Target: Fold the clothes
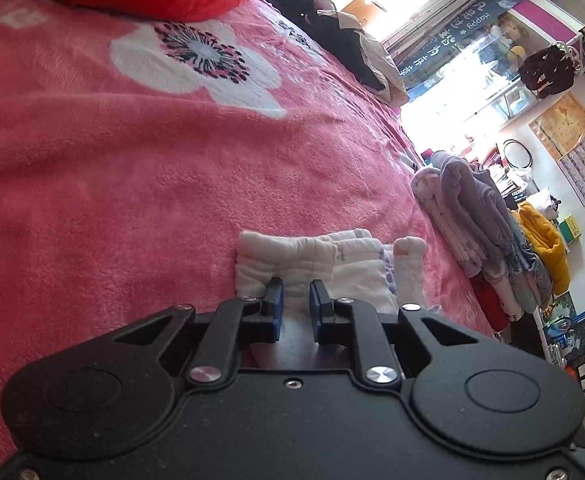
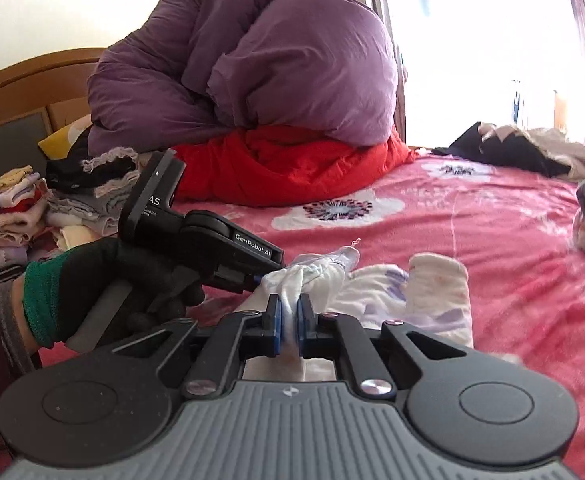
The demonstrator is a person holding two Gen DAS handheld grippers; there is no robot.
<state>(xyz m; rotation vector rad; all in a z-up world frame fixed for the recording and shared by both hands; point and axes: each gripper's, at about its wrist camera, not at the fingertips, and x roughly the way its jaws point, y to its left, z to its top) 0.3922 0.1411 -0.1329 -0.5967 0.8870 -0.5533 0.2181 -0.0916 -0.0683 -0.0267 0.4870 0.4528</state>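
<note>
Both grippers hold one small white garment that lies on the pink flowered blanket of the bed. The right gripper has its jaws pressed together on a bunched fold of the white cloth, which runs straight out ahead of them. The left gripper, held in a black-gloved hand, has its jaws nearly closed, pinching the garment's near edge; the rest lies just beyond them. A stack of folded clothes sits to the right of the left jaws.
</note>
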